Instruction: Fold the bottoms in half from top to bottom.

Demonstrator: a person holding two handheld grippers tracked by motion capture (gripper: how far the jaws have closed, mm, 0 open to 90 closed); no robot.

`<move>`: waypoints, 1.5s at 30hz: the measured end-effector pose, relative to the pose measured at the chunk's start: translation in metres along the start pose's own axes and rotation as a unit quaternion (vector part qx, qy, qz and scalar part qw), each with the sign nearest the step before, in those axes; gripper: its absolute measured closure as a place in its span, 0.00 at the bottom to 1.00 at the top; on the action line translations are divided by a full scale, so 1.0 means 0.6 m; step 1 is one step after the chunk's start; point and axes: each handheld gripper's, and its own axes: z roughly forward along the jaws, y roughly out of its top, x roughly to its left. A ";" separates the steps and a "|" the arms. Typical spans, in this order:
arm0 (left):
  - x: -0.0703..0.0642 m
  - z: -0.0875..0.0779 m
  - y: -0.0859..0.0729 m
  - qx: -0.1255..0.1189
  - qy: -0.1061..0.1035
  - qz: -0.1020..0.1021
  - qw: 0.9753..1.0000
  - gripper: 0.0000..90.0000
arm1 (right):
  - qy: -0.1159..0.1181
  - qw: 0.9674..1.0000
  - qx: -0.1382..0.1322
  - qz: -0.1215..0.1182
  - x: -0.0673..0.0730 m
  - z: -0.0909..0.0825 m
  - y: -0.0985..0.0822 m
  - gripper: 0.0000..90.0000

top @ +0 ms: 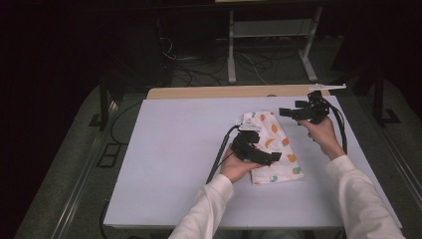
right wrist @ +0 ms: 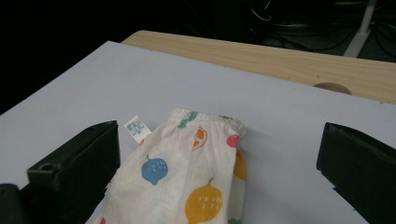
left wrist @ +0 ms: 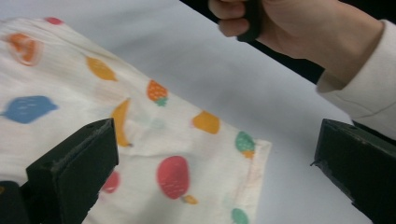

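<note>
With both the left claw (top: 268,158) and right claw (top: 286,112) open and empty above the folded fruit-print cloth (top: 274,144) on the desk (top: 174,149), each should pinch an edge squarely before any lift.

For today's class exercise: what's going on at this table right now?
A person holds a two-jaw gripper in each hand over a folded, fruit-print garment on a pale table. The left gripper hovers above the garment, jaws wide open with nothing between them. The right gripper, also open, is held off to the garment's far right.
</note>
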 end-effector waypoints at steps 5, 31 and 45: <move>0.016 -0.016 0.006 0.005 0.016 0.010 1.000 0.00 | -0.004 1.000 0.012 0.003 -0.006 -0.003 -0.008 0.00; 0.092 -0.064 0.039 0.009 0.041 0.014 0.999 0.00 | 0.006 1.000 0.031 -0.003 -0.008 -0.005 -0.020 0.00; 0.138 -0.094 0.058 0.003 0.058 0.000 0.998 0.00 | 0.007 0.999 0.041 -0.011 -0.003 0.003 -0.020 0.00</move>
